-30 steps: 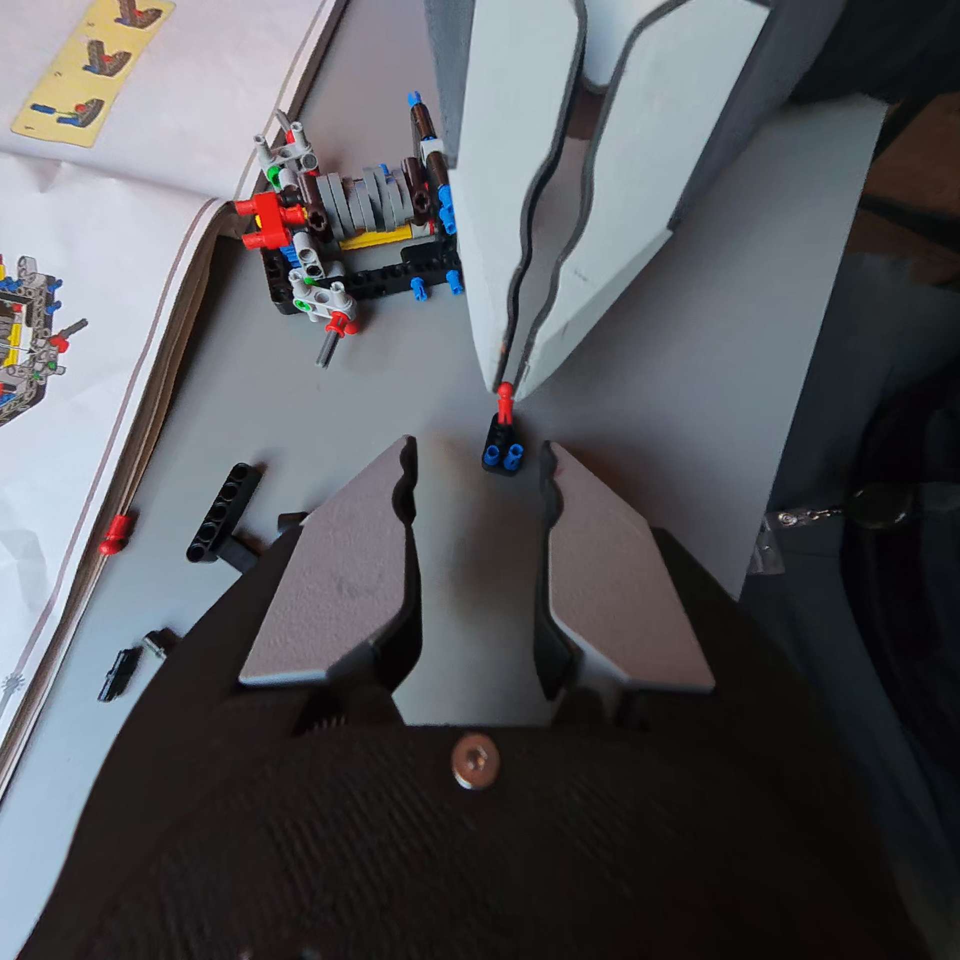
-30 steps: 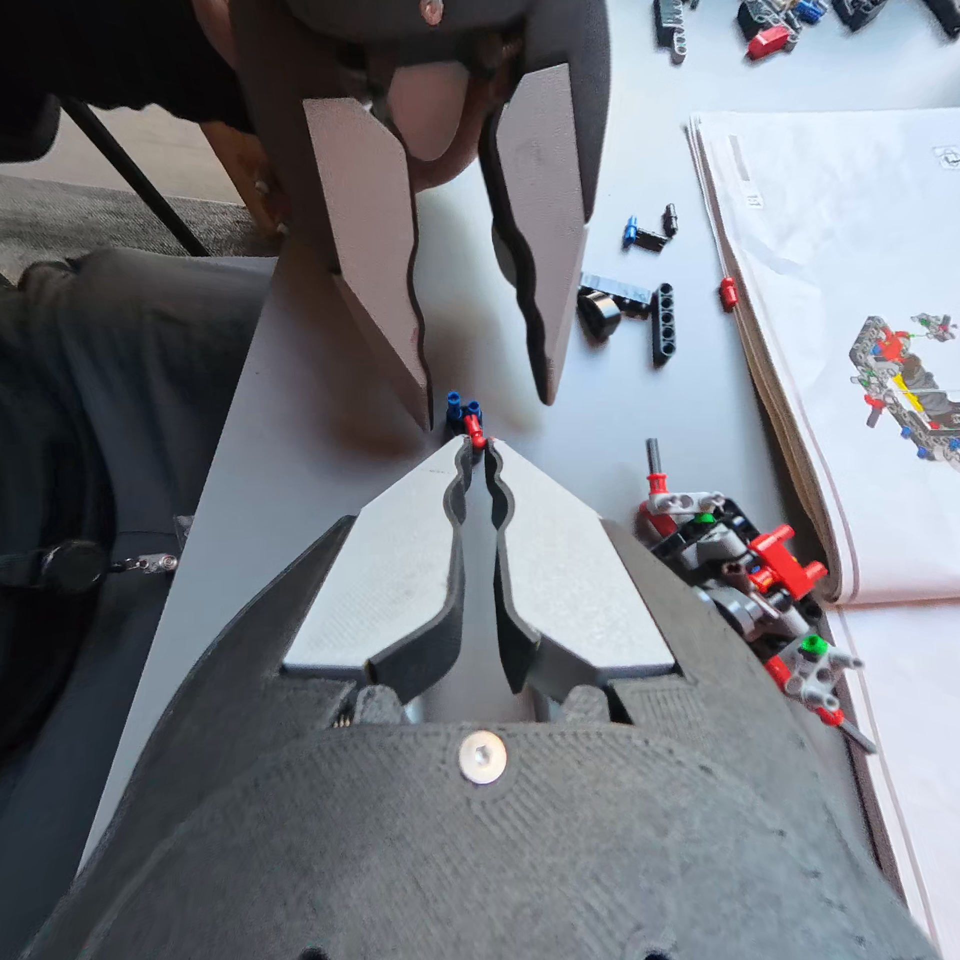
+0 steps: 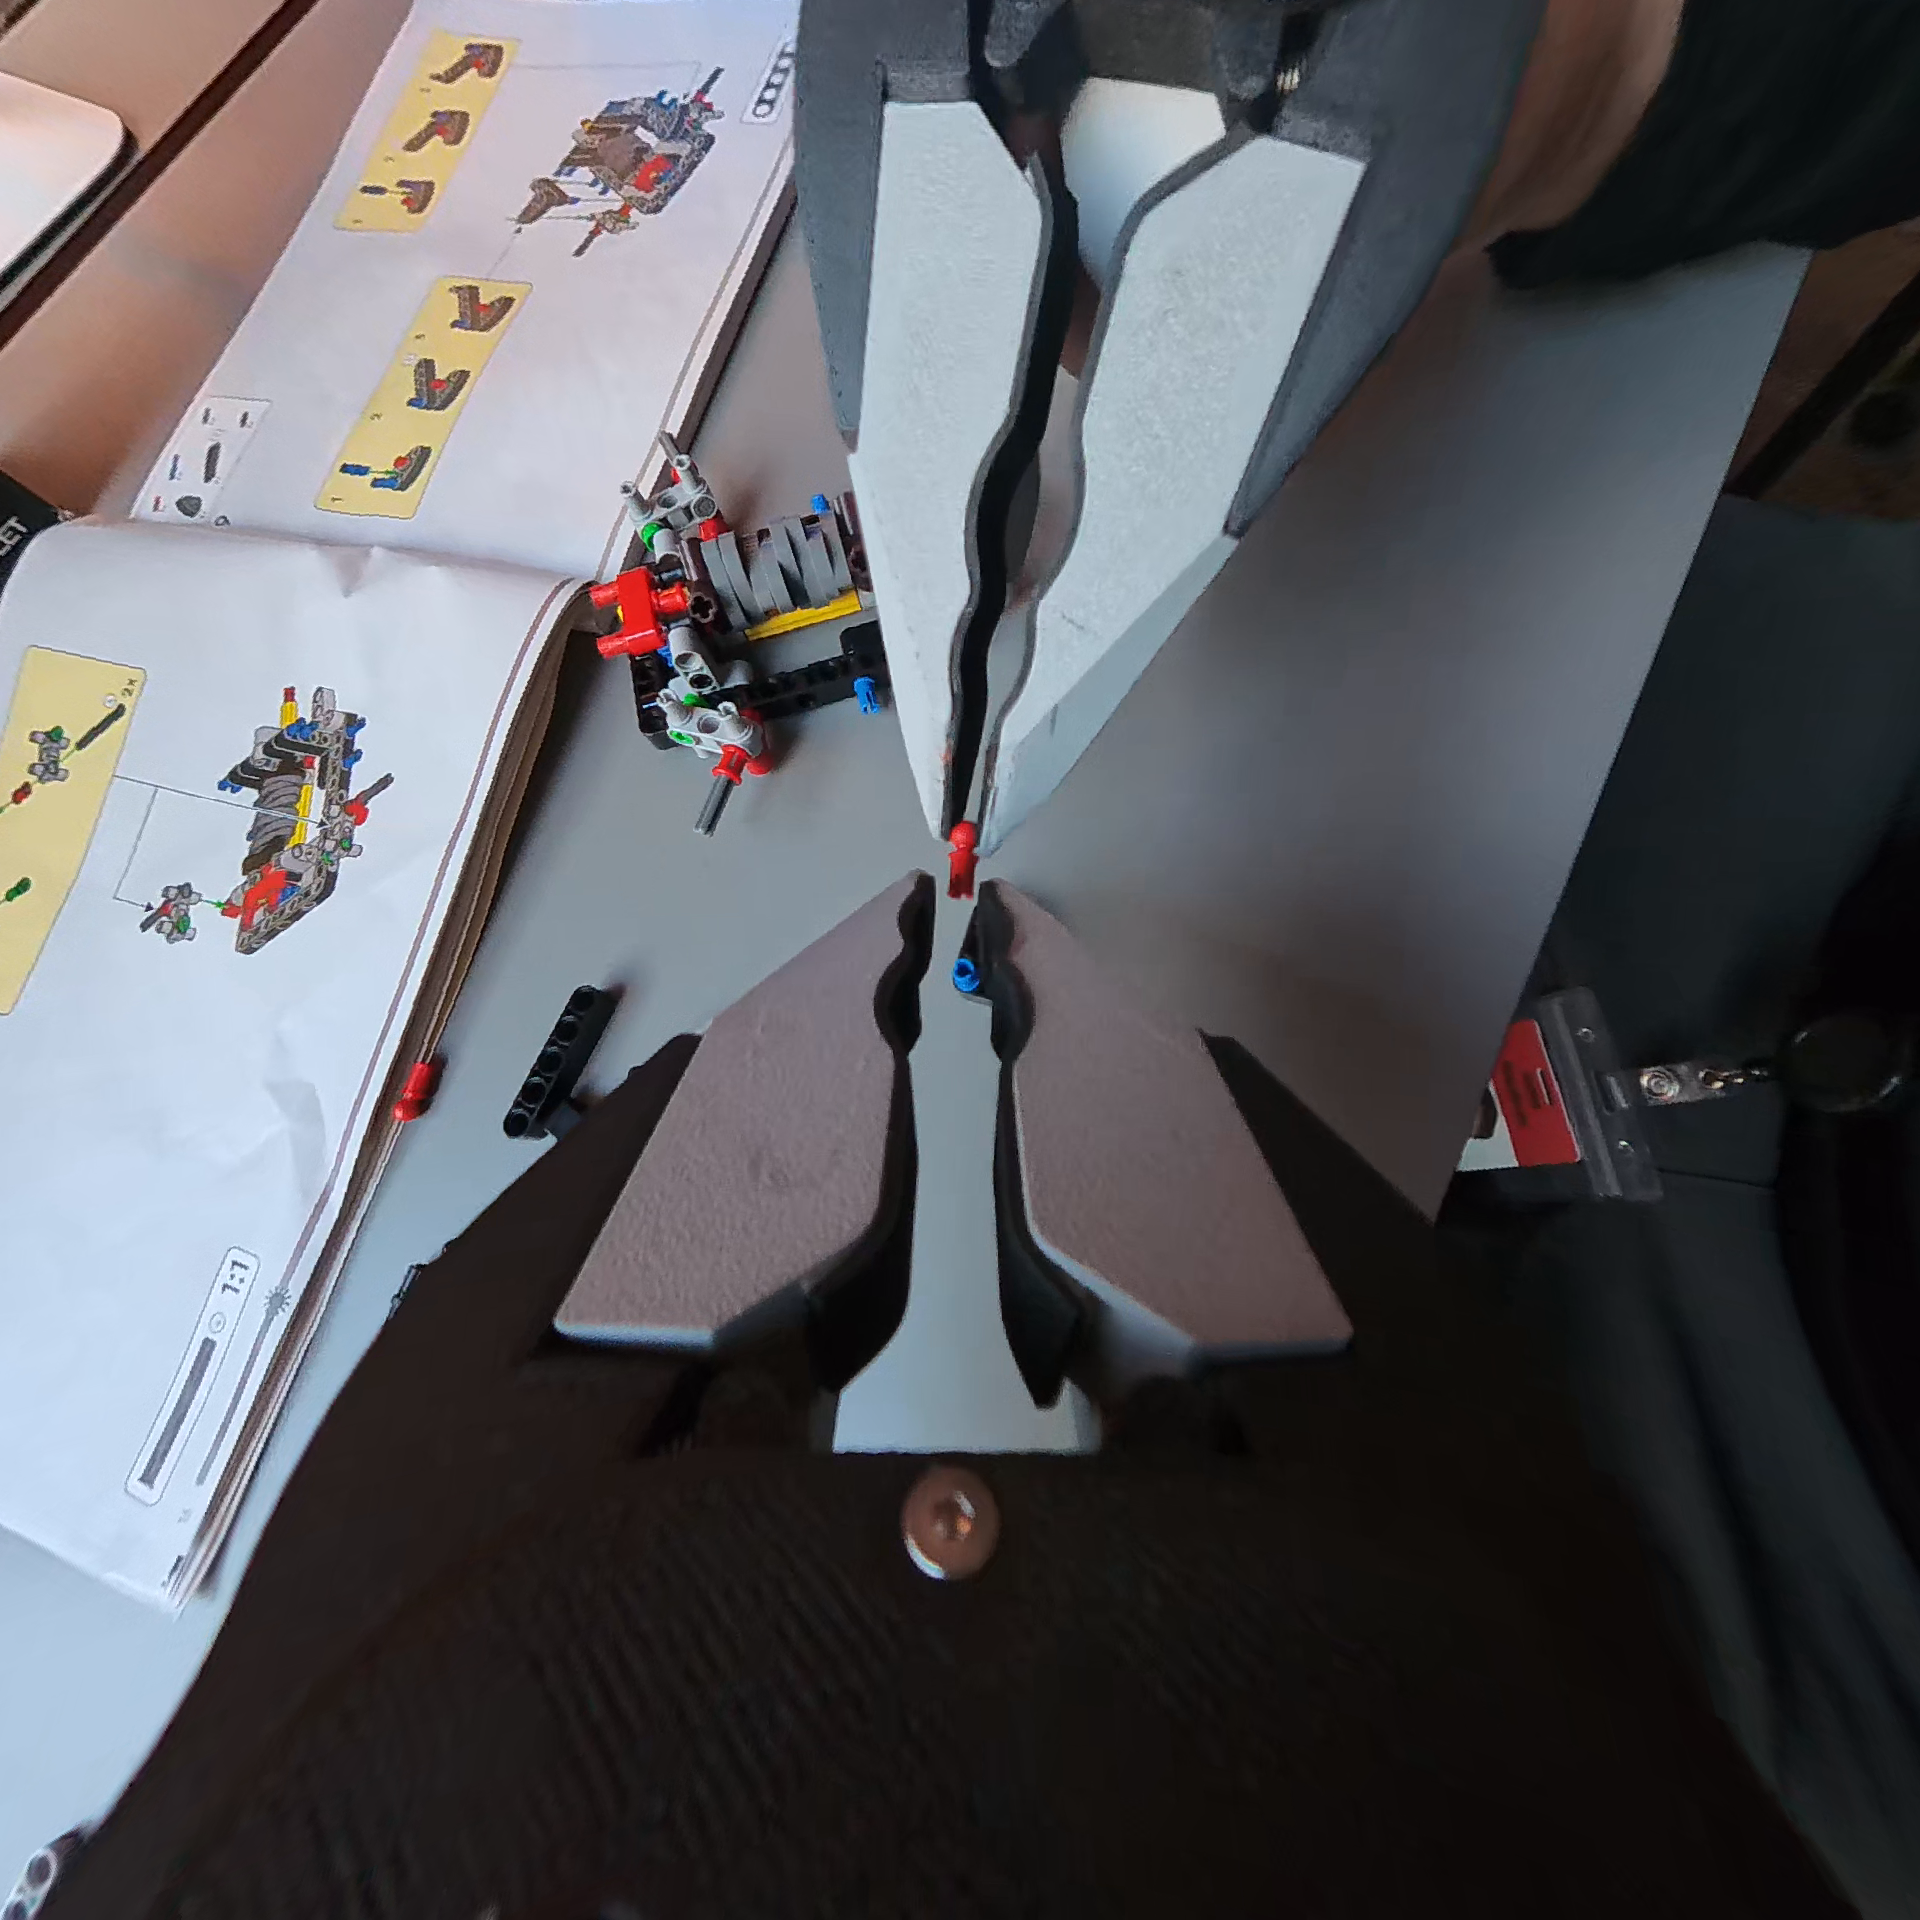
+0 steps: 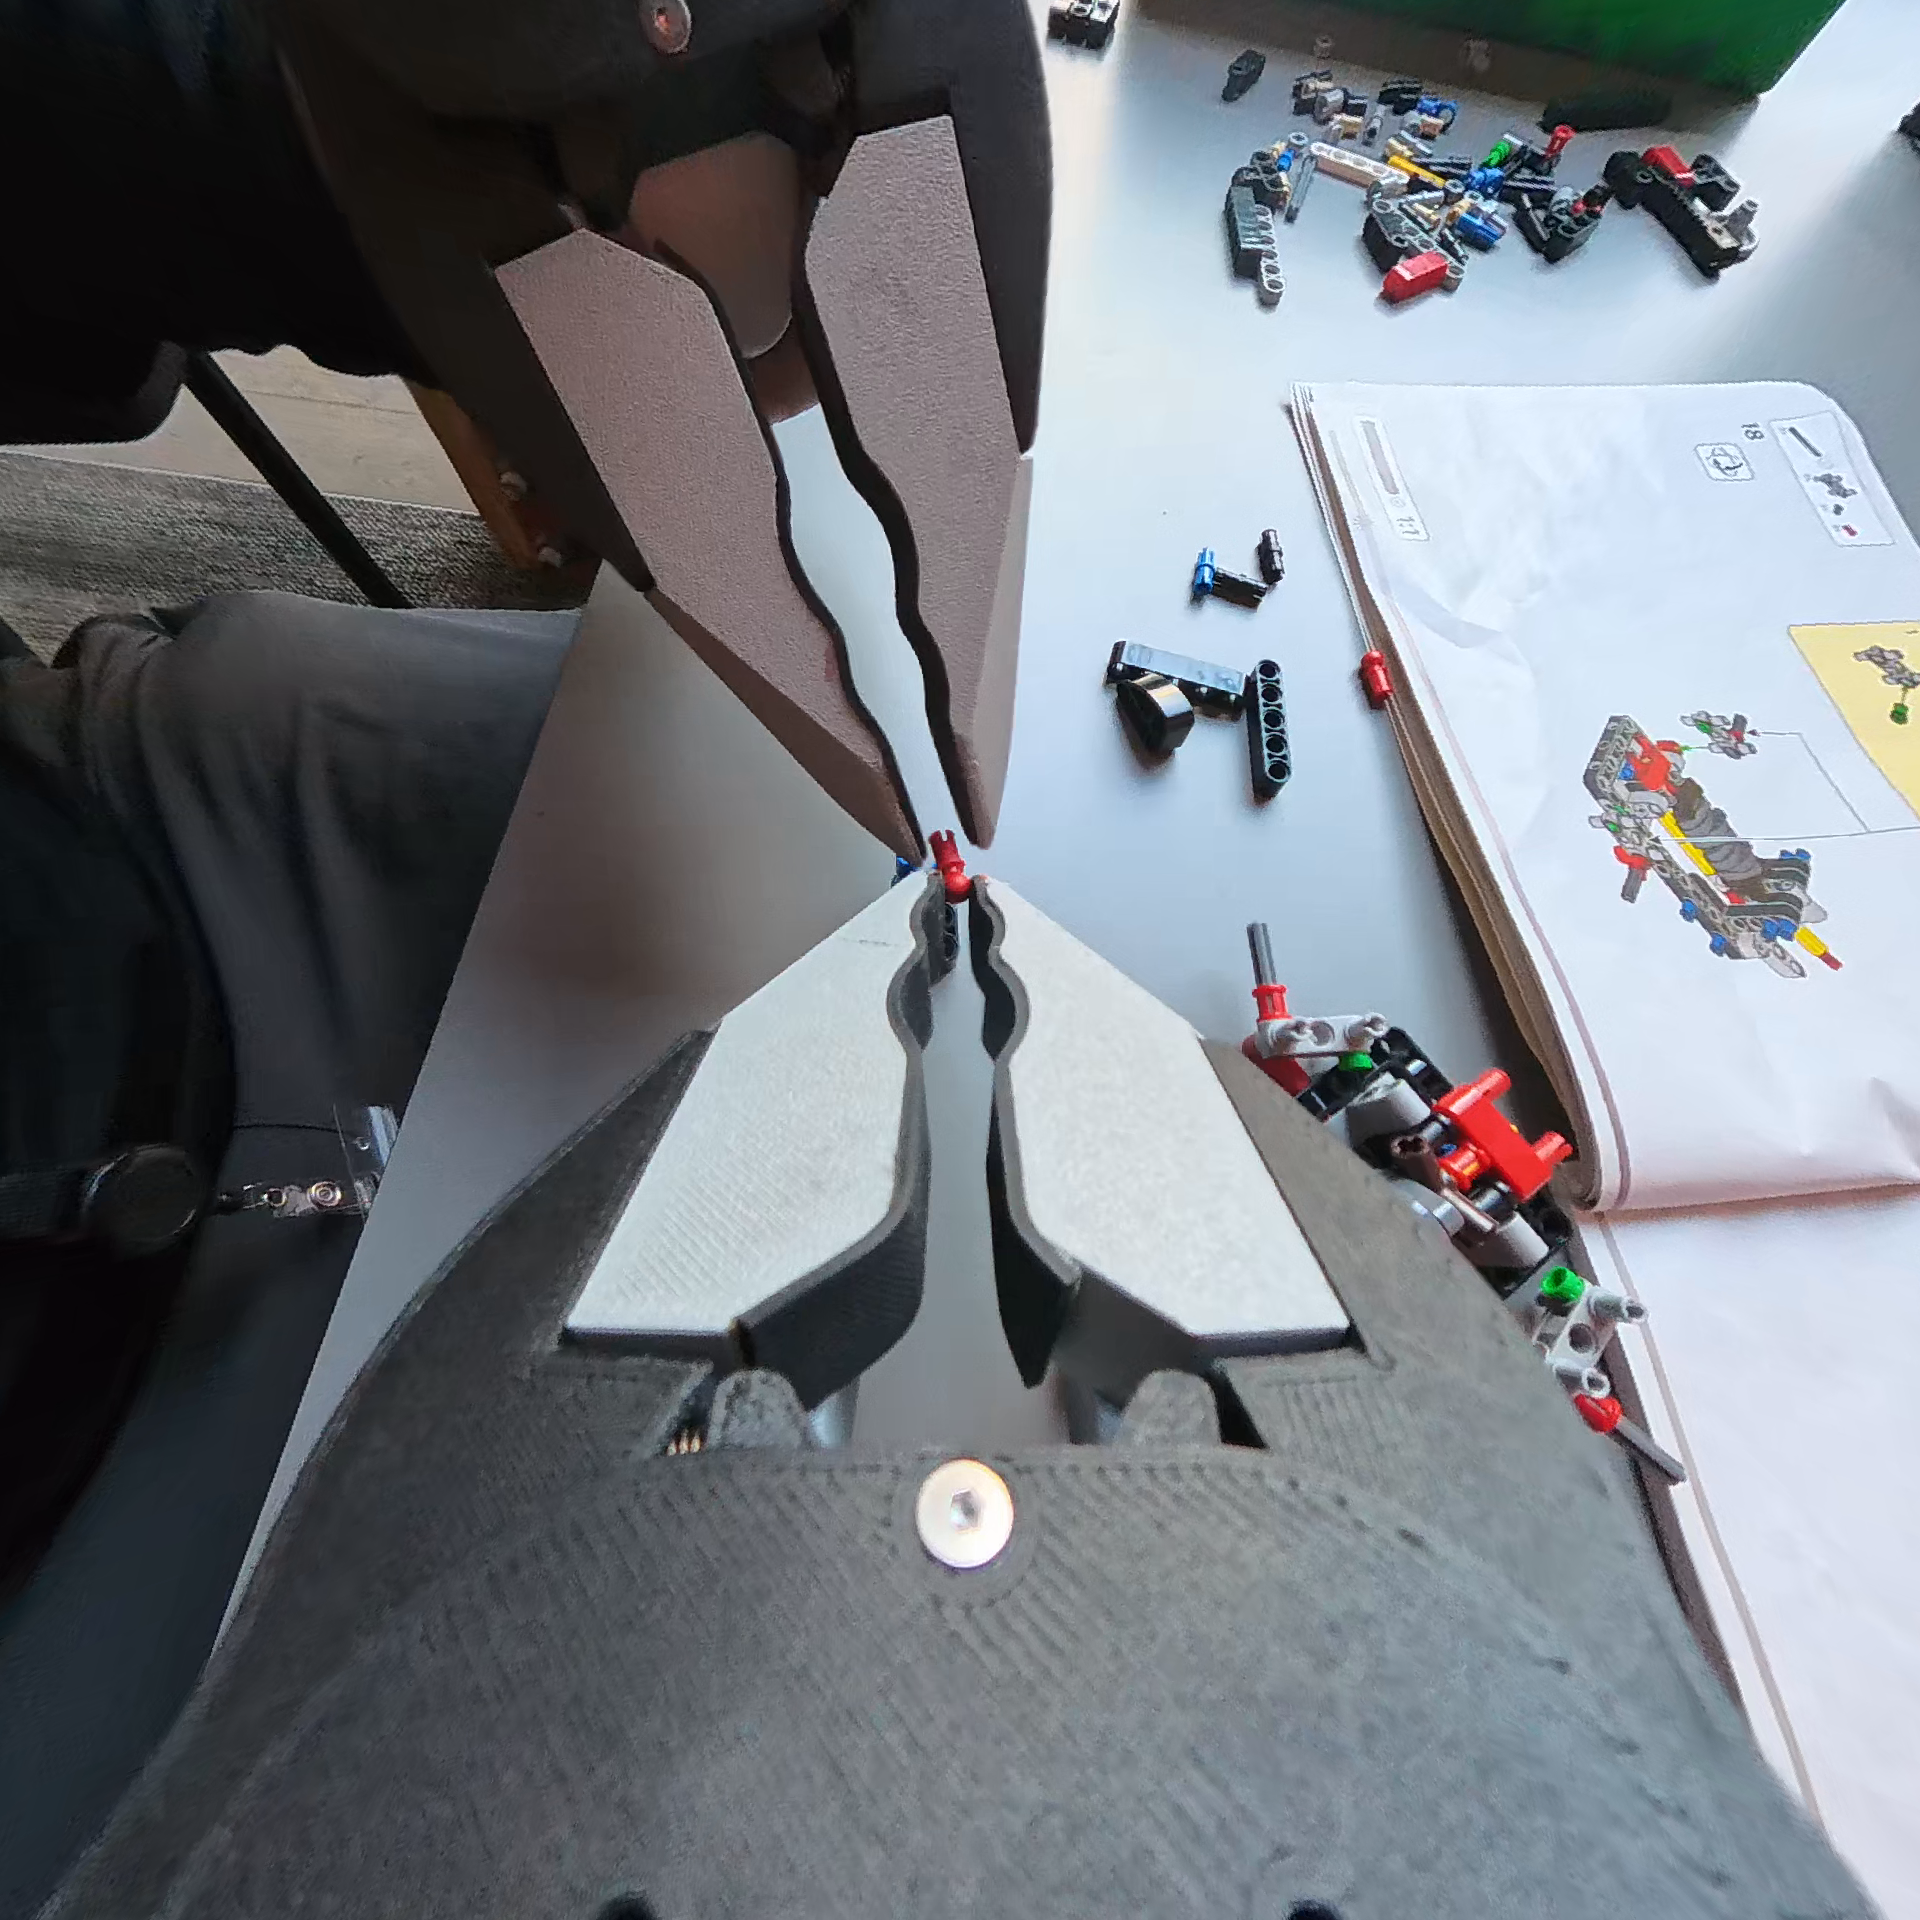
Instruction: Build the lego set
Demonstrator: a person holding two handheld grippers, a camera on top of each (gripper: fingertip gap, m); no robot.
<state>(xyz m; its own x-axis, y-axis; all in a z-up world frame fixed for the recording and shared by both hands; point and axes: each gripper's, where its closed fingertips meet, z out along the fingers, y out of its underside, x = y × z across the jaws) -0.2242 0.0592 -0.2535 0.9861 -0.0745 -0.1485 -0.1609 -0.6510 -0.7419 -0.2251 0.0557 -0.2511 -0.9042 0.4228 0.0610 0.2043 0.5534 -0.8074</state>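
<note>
The two grippers meet tip to tip above the grey tabletop (image 3: 1299, 727), just beside the half-built model (image 3: 727, 634), which serves as the landmark here. The right gripper (image 3: 966, 826), coming in from the far side in the left wrist view, has its jaws pressed nearly together and pinches the top end of a small red pin (image 3: 962, 854). The left gripper (image 3: 948, 902) has its jaws narrowed to a slim gap; a small black piece with a blue peg (image 3: 966, 971) sits against the inner face of one finger, but whether the jaws truly clamp it cannot be told. In the right wrist view the red pin (image 4: 948, 860) stands at the meeting point of both pairs of tips, and the black piece (image 4: 943, 935) shows between the right gripper's (image 4: 951, 883) own fingers, below the pin; the left gripper (image 4: 943, 831) points down at it from above.

The model, built of grey, black, red and yellow parts with a grey rod sticking out, rests touching the edge of the open instruction booklet (image 3: 260, 935). On the side of the model away from the booklet's fold lie a black beam with holes (image 3: 556, 1060) and a loose red peg (image 3: 418, 1086) at the booklet's edge. Far beyond the model, a scatter of loose parts (image 4: 1455, 197) lies on the tabletop
</note>
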